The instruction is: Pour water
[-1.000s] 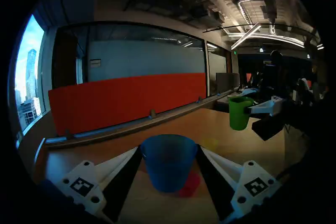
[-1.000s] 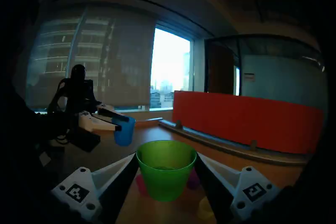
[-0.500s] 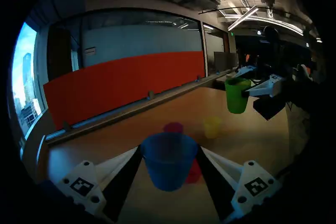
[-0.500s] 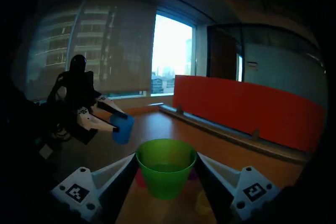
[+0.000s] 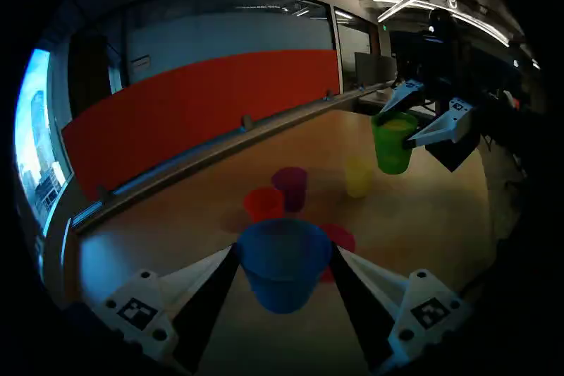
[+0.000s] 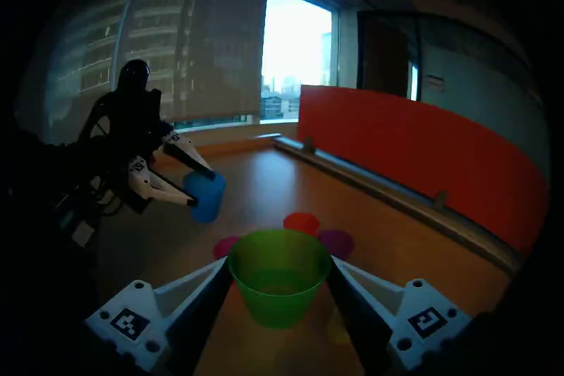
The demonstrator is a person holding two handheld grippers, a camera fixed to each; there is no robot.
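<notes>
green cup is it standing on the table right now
No, the fingers of the right gripper clamp the green cup in the air above the table.

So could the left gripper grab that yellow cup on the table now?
Probably not yet: the left gripper is shut on the blue cup, so it is occupied. The yellow cup itself stands in the open on the table.
</notes>
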